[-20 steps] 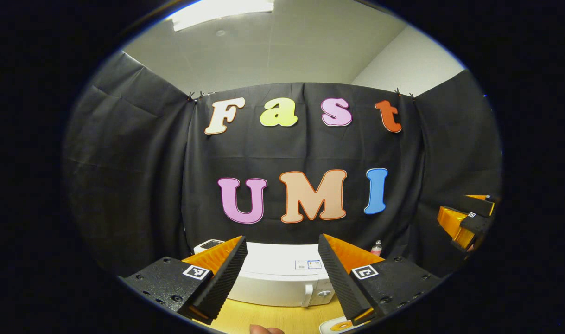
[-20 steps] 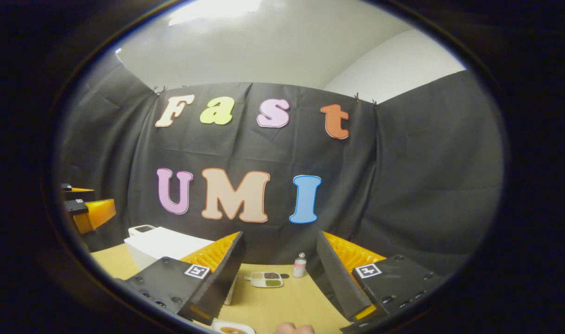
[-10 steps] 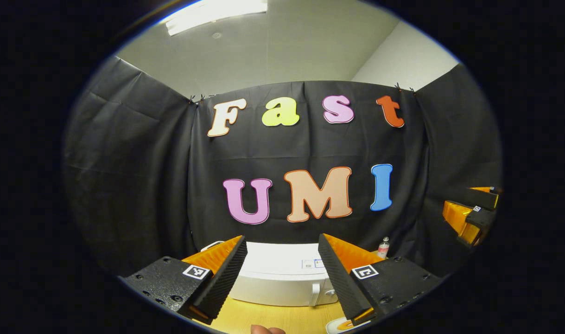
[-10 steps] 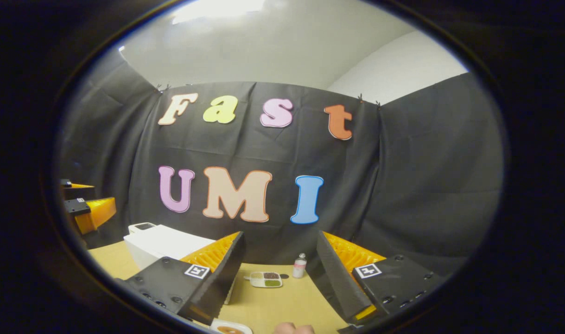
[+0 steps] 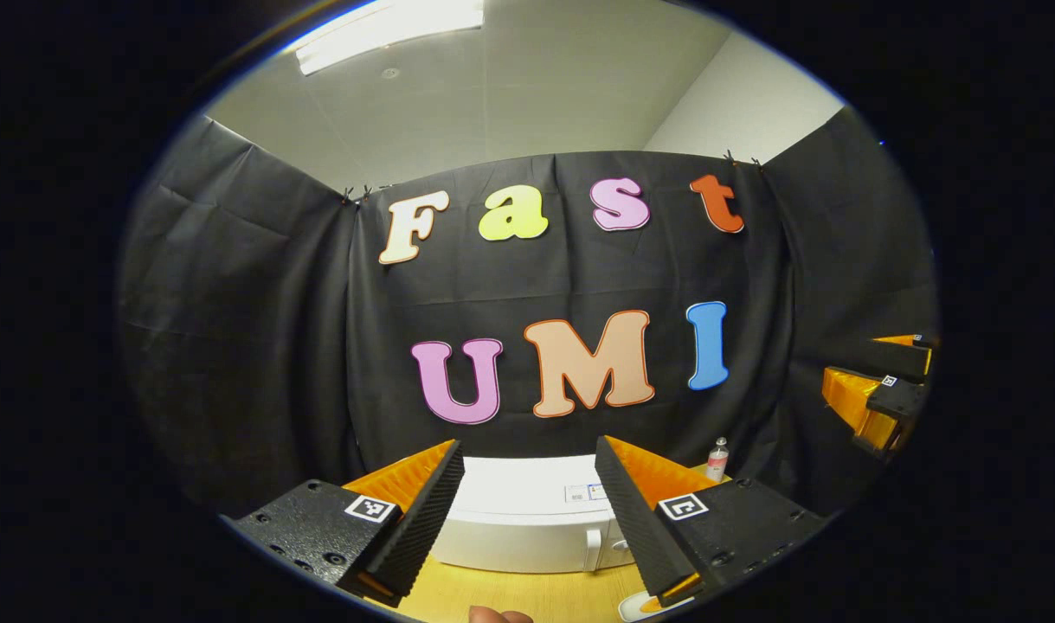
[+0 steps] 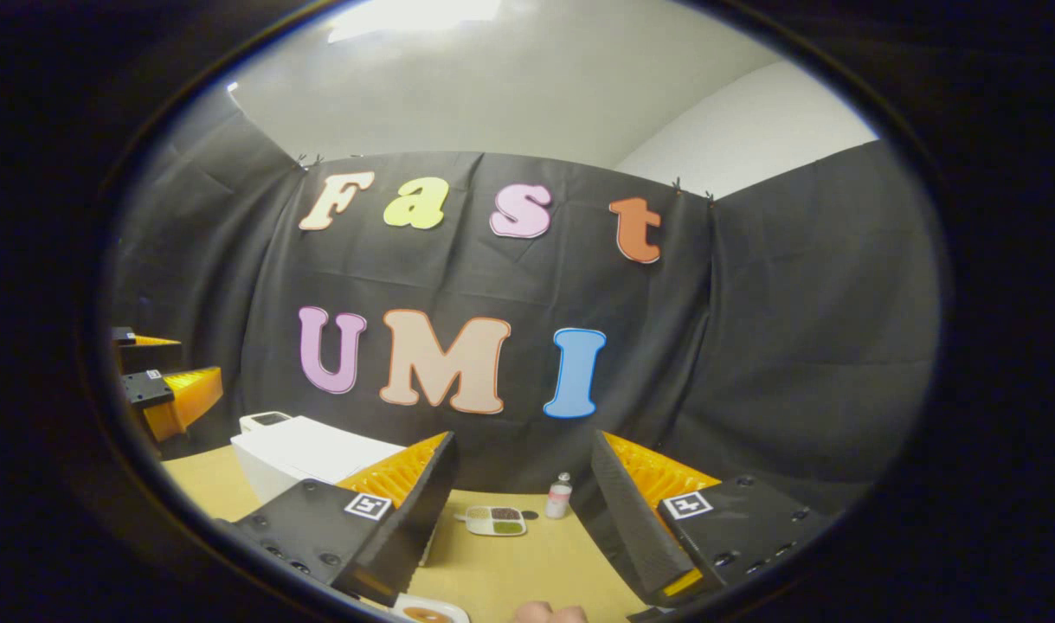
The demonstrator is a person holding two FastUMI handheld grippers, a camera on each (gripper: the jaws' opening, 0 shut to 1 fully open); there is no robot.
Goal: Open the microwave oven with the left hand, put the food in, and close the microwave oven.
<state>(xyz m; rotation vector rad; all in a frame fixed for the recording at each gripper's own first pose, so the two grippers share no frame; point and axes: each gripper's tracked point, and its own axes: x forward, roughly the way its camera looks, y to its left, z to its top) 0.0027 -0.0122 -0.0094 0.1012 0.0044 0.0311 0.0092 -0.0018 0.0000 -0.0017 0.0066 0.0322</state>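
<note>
The left gripper [image 5: 529, 484] was held above the table with its jaws apart and nothing between them. Straight ahead of it, framed by the gap between its fingers, the white microwave [image 5: 518, 506] was seen standing on the wooden table [image 5: 510, 597], its door closed. A pale upright handle [image 5: 592, 549] was visible near the right side of the door front, with a knob just beside it. The right gripper [image 6: 520, 493] was likewise held apart and empty, well to the right of the microwave.

At the near edge of the table a white plate with something brown on it [image 6: 427, 613] was partly seen; this was judged to be the food, not yet picked up. Farther back on the table a small divided dish [image 6: 495, 520] and a little bottle [image 6: 560, 495] were noted, near each other and close to the black cloth.

The step in hand was judged to be the approach to the door, with the task barely begun. For it to be done well, the left gripper would need to be lowered and brought forward until the handle lay between its fingers, then closed firmly on the handle before any pull was made. The pull would best be swung in an arc about the hinge, presumably on the door's left, so that the microwave was not dragged across the table. The right gripper was best kept clear of the door's sweep.
</note>
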